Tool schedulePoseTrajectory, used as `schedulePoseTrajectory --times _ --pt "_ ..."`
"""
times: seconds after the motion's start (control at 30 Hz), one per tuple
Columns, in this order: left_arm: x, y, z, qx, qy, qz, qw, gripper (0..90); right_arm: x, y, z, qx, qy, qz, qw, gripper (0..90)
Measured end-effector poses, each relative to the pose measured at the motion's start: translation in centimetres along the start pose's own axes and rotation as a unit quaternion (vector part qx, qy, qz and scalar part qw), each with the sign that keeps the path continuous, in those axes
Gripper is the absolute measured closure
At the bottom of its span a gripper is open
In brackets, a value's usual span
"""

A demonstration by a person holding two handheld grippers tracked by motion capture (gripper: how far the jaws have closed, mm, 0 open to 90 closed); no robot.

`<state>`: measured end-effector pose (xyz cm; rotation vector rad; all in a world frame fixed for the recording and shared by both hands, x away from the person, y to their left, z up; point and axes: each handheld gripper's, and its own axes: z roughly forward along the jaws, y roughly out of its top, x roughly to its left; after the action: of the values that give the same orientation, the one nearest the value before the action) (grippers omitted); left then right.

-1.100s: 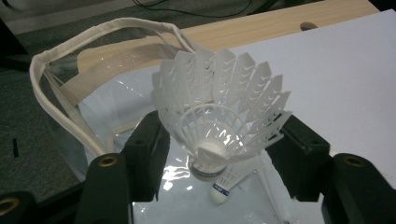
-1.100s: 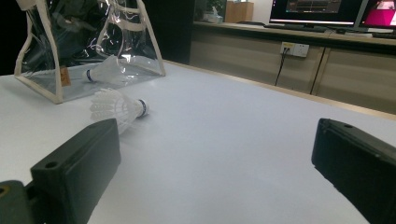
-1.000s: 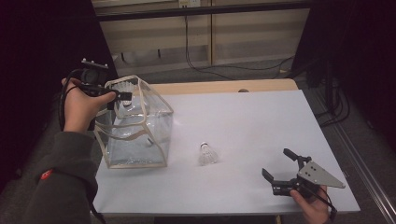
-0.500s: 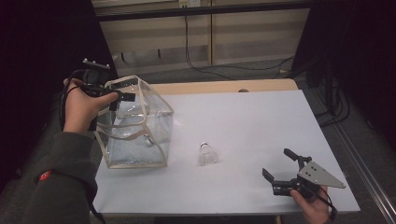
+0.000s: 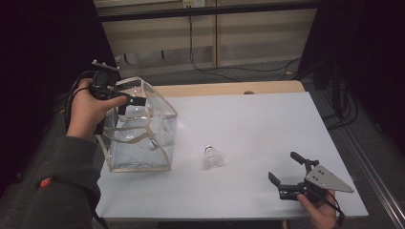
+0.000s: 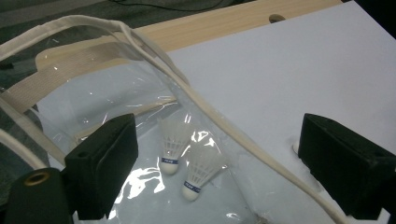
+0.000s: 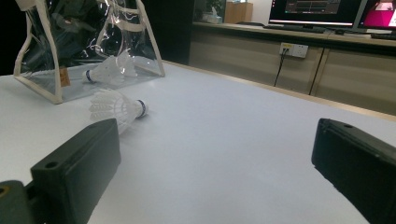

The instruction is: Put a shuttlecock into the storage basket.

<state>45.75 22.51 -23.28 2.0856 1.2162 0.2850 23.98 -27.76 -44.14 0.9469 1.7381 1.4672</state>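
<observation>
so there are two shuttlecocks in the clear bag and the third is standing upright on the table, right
Not quite: the third shuttlecock lies on its side on the table, as the right gripper view shows. Two shuttlecocks are indeed in the clear bag, seen in the left gripper view.

A rectangular table with a matte white top (image 5: 248, 124) carries everything; a strip of pale bare wood (image 5: 224, 88) runs along its far edge, with a small dark hole in it. Near the left edge stands a clear plastic bag with cream fabric trim and handles (image 5: 143, 138), upright and open at the top. A white feathered shuttlecock with a dark band at its cork (image 5: 212, 157) lies on its side just beside the bag, toward the near edge, apart from it.
</observation>
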Motion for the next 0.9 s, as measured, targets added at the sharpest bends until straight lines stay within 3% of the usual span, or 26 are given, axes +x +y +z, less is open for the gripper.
schedulePoseTrajectory --times 0.17,0.23,0.53,0.7,0.9 --pt "-0.8 0.2 0.2 0.004 -0.015 0.009 0.9998 10.1 0.0 0.0 0.0 -0.001 0.001 0.000 1.0000 1.2" --pt "-1.2 0.2 0.3 0.007 -0.027 0.002 0.9996 10.1 0.0 0.0 0.0 0.000 0.000 0.000 1.0000 1.3" --pt "-2.4 0.3 0.4 0.012 -0.043 0.020 0.9988 8.6 0.0 0.0 0.0 0.000 0.000 0.000 1.0000 1.2" --pt "-3.1 0.3 0.6 0.013 -0.052 0.019 0.9984 6.9 0.0 0.0 0.0 0.000 0.001 0.000 1.0000 1.3" --pt "-3.8 0.2 0.9 0.020 -0.077 0.028 0.9965 6.2 0.0 0.0 0.0 0.000 0.000 0.000 1.0000 1.3"
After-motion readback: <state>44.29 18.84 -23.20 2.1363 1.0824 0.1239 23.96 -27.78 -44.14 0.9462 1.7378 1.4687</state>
